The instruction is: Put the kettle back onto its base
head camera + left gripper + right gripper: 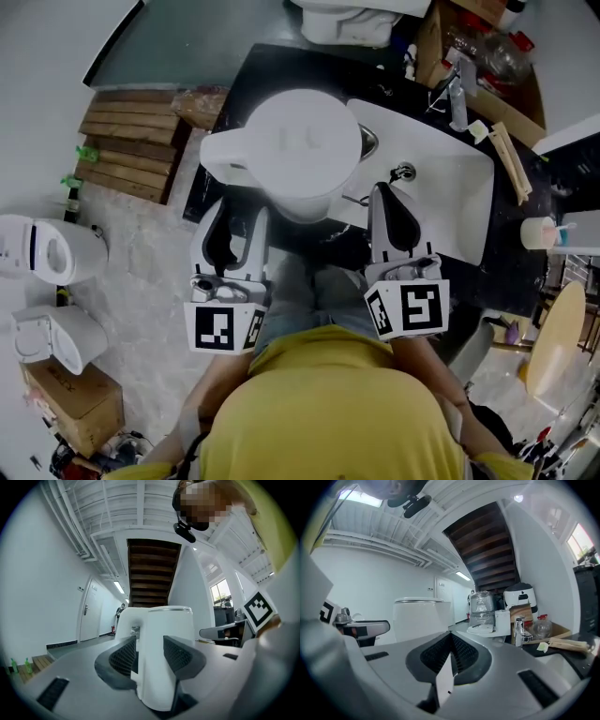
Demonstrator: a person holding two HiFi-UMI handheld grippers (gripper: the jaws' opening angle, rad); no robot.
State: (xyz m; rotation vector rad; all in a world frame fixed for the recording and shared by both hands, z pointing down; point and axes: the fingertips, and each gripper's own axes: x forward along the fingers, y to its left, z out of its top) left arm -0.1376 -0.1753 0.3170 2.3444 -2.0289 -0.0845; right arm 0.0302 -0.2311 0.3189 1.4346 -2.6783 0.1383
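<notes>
A white electric kettle [300, 150] hangs in the air over the left end of a black counter [281, 70], its lid on and its spout pointing left. My left gripper [239, 225] is shut on the kettle's handle [149, 667], which fills the gap between the two dark pads. In the right gripper view the kettle [422, 618] stands off to the left. My right gripper [392, 220] is shut, just right of the kettle, with a thin white sliver showing between its pads [461, 653]. A round white disc [482, 629] lies further along the counter; I cannot tell if it is the base.
A white sink basin [450, 187] with a chrome tap [403, 172] lies right of the kettle. Bottles, a cardboard box and a white appliance [347, 19] crowd the counter's far end. A wooden pallet [127, 141] and white bins [47, 248] stand on the floor at left.
</notes>
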